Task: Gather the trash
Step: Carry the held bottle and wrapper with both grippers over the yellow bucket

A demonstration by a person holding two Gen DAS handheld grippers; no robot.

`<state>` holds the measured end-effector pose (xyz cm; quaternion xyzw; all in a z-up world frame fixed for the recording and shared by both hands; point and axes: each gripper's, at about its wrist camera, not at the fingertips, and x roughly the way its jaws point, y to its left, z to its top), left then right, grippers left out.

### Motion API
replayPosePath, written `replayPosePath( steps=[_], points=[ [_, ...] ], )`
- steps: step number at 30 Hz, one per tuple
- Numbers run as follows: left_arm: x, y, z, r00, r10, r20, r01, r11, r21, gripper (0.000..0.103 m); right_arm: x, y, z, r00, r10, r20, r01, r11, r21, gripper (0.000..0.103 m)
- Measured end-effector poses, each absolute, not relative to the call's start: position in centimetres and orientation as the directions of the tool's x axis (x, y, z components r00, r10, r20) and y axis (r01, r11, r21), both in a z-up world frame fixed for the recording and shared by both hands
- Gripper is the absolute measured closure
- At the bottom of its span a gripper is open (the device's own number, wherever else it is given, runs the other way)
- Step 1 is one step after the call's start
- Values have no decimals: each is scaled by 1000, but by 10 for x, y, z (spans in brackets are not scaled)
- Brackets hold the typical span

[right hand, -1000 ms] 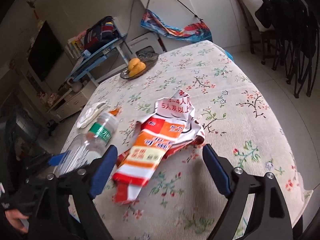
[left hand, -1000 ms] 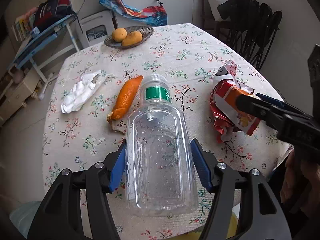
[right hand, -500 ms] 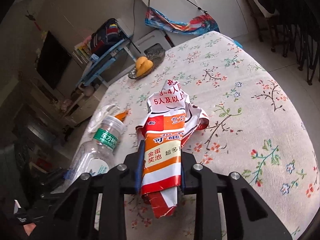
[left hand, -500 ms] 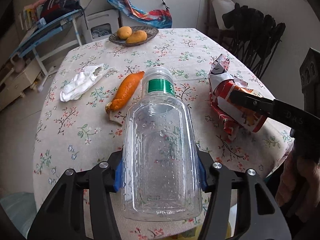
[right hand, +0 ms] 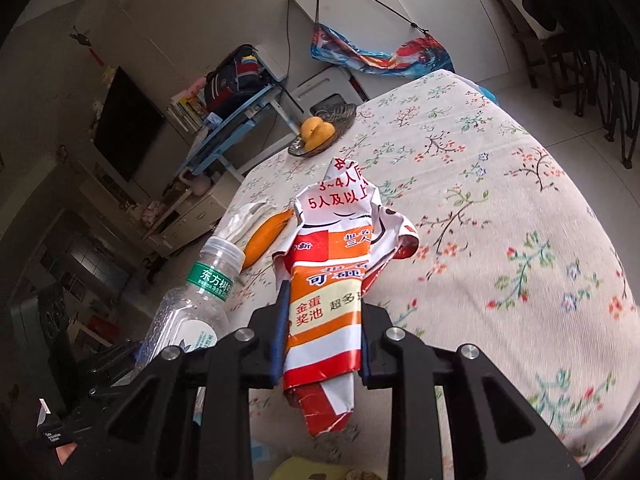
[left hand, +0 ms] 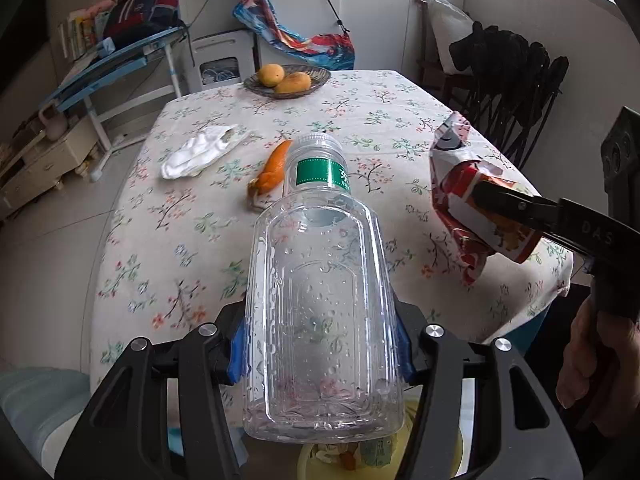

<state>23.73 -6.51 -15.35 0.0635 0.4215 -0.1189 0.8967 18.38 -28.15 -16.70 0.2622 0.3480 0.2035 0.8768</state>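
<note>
**Both claws loaded: bottle on the left, wrapper on the right**

The clear plastic bottle (left hand: 320, 312) sits clamped across its body in the left claw (left hand: 320, 350), blue pads pressed on both flanks, green-labelled neck aiming toward twelve o'clock over the near edge of the bench (left hand: 200, 240). Water droplets cling inside it.

Over at three o'clock in the left view, the crumpled red-and-orange snack wrapper (right hand: 332, 288) is pinched flat in the right claw (right hand: 322, 328), jaws squeezed tight on its lower half, its torn top flopping forward above the floral tablecloth. A hand (left hand: 592, 360) grips that tool's handle at lower right.

Still lying on the bench: an orange peel (left hand: 274, 172) just beyond the bottle's cap at eleven o'clock, and a wadded white tissue (left hand: 196, 154) farther out at ten o'clock.

At the far end, twelve o'clock, a dark woven dish (left hand: 316, 84) carries two yellow fruits (left hand: 284, 78). Below the bottle's base, at six o'clock, a yellow bin (left hand: 472, 452) peeks out with scraps inside.
</note>
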Motion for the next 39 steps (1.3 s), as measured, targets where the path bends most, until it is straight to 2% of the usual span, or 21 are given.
replayPosePath(
  steps=[26,39],
  points=[
    [174,-28,-133,668,-153,-728,213,977,-9,50,128,-264,-159,665,556,-499,-232,789,569,75],
    [147,-23,-130,677,-167,-717,215,976,-24,50,100,-239,-160,616,582,-531,-309,799,517,75]
  ],
)
